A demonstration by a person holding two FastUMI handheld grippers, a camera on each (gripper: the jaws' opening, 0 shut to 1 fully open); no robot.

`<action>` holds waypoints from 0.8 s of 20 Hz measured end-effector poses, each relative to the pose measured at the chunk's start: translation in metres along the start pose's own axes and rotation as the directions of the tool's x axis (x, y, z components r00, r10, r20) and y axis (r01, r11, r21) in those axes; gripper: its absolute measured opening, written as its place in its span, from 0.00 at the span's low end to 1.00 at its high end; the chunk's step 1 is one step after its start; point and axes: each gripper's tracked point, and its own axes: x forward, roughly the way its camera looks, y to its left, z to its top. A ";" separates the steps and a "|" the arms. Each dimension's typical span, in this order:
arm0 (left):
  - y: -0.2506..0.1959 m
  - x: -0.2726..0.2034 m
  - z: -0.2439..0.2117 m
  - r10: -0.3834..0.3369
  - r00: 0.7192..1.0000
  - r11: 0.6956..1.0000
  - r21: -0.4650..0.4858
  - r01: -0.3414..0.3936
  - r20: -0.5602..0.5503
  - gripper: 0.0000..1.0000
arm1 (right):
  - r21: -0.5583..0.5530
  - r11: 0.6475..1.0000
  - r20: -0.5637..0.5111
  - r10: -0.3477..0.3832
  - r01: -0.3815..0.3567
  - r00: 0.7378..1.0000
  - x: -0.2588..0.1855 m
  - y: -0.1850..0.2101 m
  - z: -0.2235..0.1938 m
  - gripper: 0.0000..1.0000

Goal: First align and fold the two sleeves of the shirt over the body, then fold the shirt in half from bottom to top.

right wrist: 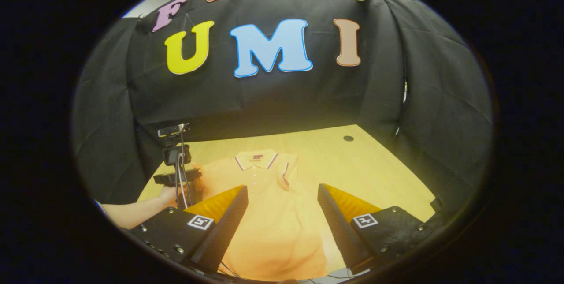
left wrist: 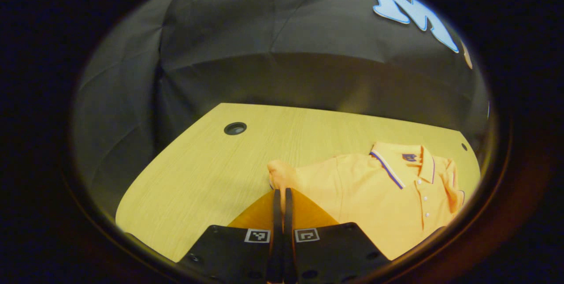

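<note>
The shirt (right wrist: 269, 213) lies flat near the surface's (left wrist: 198, 173) front edge. The left hand-held gripper (left wrist: 282, 200) is clenched on its sleeve (left wrist: 282, 173); the right hand-held gripper (right wrist: 282, 213) hangs released above. A thin pinch could slip mid-fold, leaving the sleeve crooked.

One orange shirt (right wrist: 273, 213) lies on one wooden surface (left wrist: 198, 173). The shirt has one collar (left wrist: 403, 162) and, in the left gripper view, three white buttons (left wrist: 424, 198) down its placket. Two tools are present: the left tool (left wrist: 282, 193) and the right tool (right wrist: 282, 196), each with two fingers. The surface has two round holes (left wrist: 235, 128). One person's hand (right wrist: 169, 195) shows.
</note>
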 end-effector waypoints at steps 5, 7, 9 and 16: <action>-0.029 -0.006 0.006 -0.045 0.999 0.998 0.052 0.045 0.000 0.06 | -0.005 1.000 0.001 -0.018 0.018 1.000 0.006 0.006 -0.005 0.99; -0.048 -0.007 0.005 -0.080 0.997 0.995 0.065 0.080 -0.010 0.06 | -0.006 1.000 0.000 -0.022 0.022 1.000 0.010 0.011 -0.009 0.99; -0.065 -0.008 0.002 -0.106 0.994 0.990 0.090 0.108 -0.029 0.06 | 0.007 1.000 -0.002 -0.019 0.019 1.000 0.015 0.017 -0.014 0.99; -0.111 -0.015 -0.005 -0.170 0.983 0.973 0.149 0.178 -0.064 0.06 | 0.016 1.000 -0.022 -0.009 0.009 1.000 0.019 0.018 -0.021 0.99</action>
